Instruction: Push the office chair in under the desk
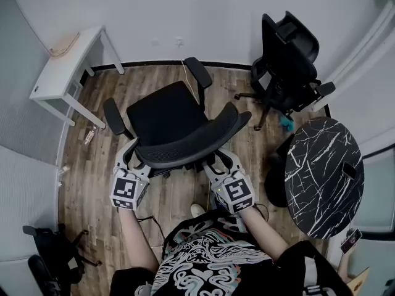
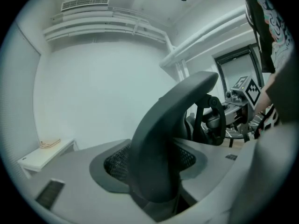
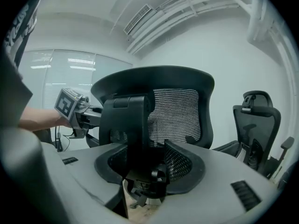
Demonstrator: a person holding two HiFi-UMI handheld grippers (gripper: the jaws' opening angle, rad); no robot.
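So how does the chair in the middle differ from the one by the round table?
The middle chair has its backrest between the jaws of the left gripper and right gripper; the far chair stands untouched. The far chair has a headrest; the middle chair shows none. The middle chair stands mid-floor, the far chair near the wall. Both are black office chairs.

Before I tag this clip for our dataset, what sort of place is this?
Probably a small office or meeting room: a black office chair, a second office chair beyond it, a white desk and a round marble-patterned table.
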